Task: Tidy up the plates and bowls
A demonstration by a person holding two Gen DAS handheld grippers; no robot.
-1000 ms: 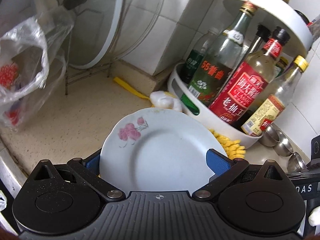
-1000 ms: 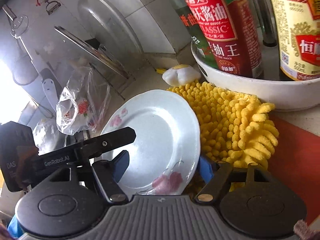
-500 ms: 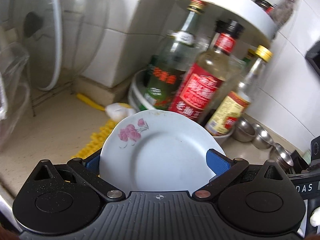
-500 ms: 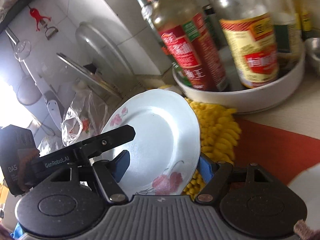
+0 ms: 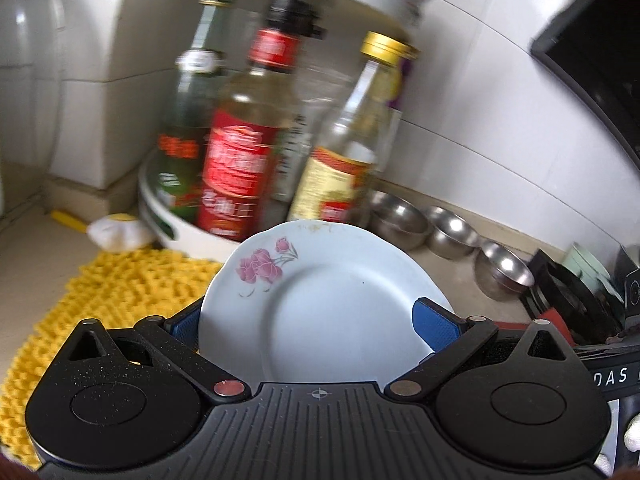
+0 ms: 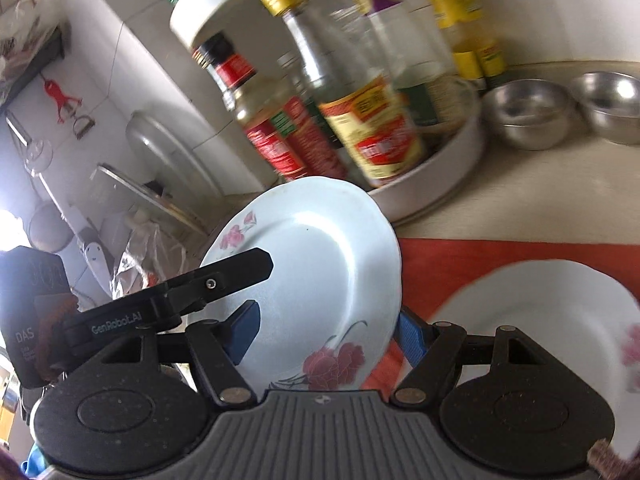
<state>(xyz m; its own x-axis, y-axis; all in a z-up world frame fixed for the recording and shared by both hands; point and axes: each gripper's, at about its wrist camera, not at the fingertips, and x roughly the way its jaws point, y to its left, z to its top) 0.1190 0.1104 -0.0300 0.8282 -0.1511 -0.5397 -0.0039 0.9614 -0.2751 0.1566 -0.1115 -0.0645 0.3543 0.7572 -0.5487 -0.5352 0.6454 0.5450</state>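
- Held object: a round white porcelain plate with pink flower prints (image 5: pixel 320 304) sits between both claws at once, raised above the tabletop (image 6: pixel 532 200) and tilted, its face toward each camera.
- Left claw (image 5: pixel 316 320): its blue pads (image 5: pixel 434 326) bear on opposite rim edges of the plate, so it is closed on the plate at a fairly wide span.
- Right claw (image 6: pixel 324 336): likewise closed on the same plate, one blue pad (image 6: pixel 242 330) in front of the near rim, the other behind the far edge.
- Step in hand, judged: carrying the plate toward a second white flowered plate (image 6: pixel 560 328) that lies on an orange-red mat (image 6: pixel 460 260), presumably to stack it there.
- Doing it well: both grips should move together so the rim is neither twisted nor pulled apart; level the plate before lowering; centre it over the lower plate and release only once it rests.
- Hazards: the white round rack of tall glass sauce bottles (image 6: pixel 360 120) stands close behind the plate; three small steel bowls (image 5: pixel 452 232) line the wall beyond; a yellow chenille cloth (image 5: pixel 100 292) lies at the left.
- Pose: both claws point forward and slanted downward, the right one rolled so that the scene leans in its view. Background blur suggests brisk travel.
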